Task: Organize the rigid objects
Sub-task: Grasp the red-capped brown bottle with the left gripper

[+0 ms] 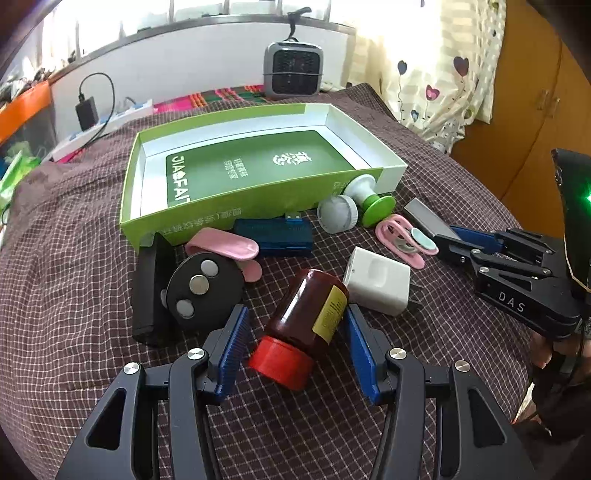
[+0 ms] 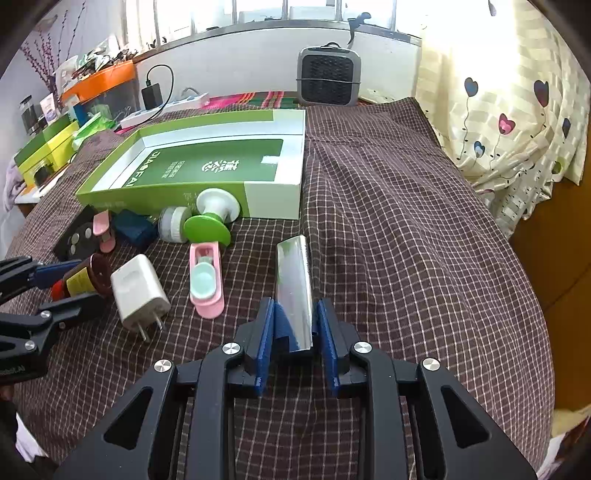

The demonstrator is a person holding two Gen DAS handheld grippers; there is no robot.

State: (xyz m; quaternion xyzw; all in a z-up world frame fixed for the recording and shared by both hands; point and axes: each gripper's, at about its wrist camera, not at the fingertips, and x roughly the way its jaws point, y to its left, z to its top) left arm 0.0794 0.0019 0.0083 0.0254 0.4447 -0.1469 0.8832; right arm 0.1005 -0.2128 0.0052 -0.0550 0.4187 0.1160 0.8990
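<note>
Bright daylight pours through the window [image 2: 258,11]; heart-print curtain [image 2: 509,122] on the right, white wall [image 2: 240,70] behind, grey heater [image 2: 328,75], checked brown cloth [image 2: 406,221] over the desk.

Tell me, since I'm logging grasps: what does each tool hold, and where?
The right tool clamps the metal bar by its near end. The left tool is open around the bottle, not gripping it.

Each hand-held gripper [image 2: 295,325] has black linkage arms, silver round screws, ribbed blue pads [image 1: 231,354] and white "DAS" lettering.
</note>
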